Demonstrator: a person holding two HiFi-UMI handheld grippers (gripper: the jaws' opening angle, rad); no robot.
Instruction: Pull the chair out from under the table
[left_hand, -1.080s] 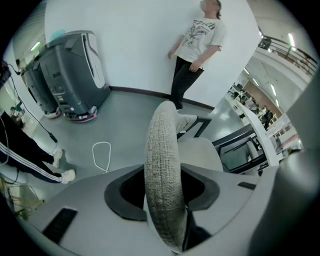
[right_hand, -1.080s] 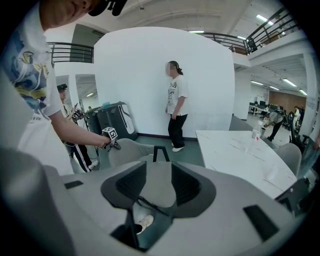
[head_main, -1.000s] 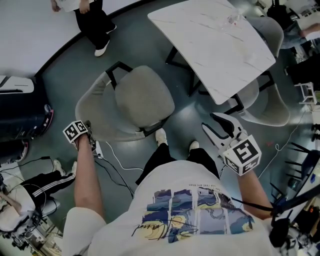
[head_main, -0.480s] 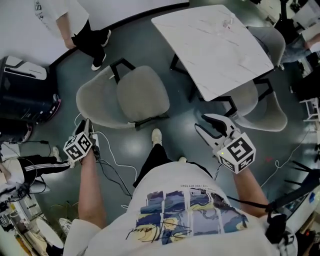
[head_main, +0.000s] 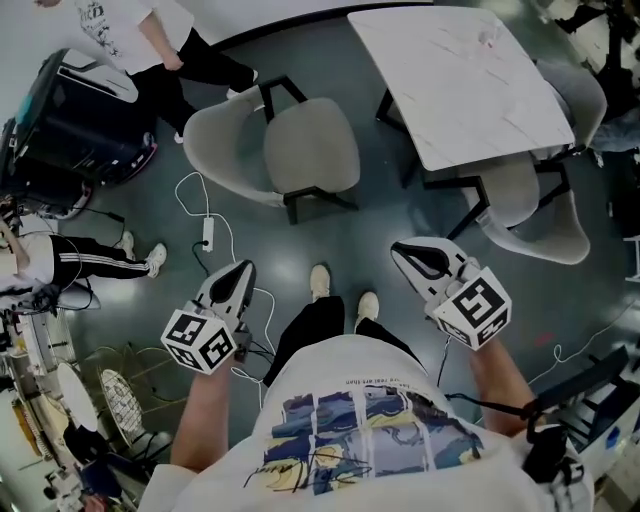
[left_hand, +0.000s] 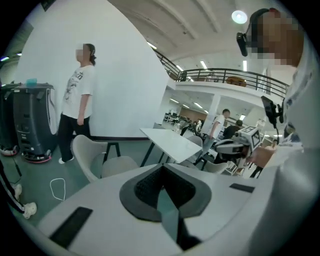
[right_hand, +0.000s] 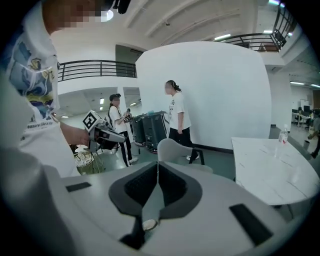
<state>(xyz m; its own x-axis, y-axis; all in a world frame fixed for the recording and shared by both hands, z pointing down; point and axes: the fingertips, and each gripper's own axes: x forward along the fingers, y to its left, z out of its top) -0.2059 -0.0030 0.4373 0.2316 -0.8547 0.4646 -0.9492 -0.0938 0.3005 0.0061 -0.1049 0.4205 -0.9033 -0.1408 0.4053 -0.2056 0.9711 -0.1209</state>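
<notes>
In the head view, the left gripper (head_main: 241, 271) hangs over the floor at lower left. Its jaws have just closed and are pressed together on nothing. Up and to the right, the grey chair (head_main: 310, 145) stands clear of the table (head_main: 460, 80), with open floor between them. Its backrest is to the left and its seat front faces right toward the table, so its back-to-front axis runs across the picture. Further right, the right gripper (head_main: 400, 250) has just closed its jaws and is also empty.
</notes>
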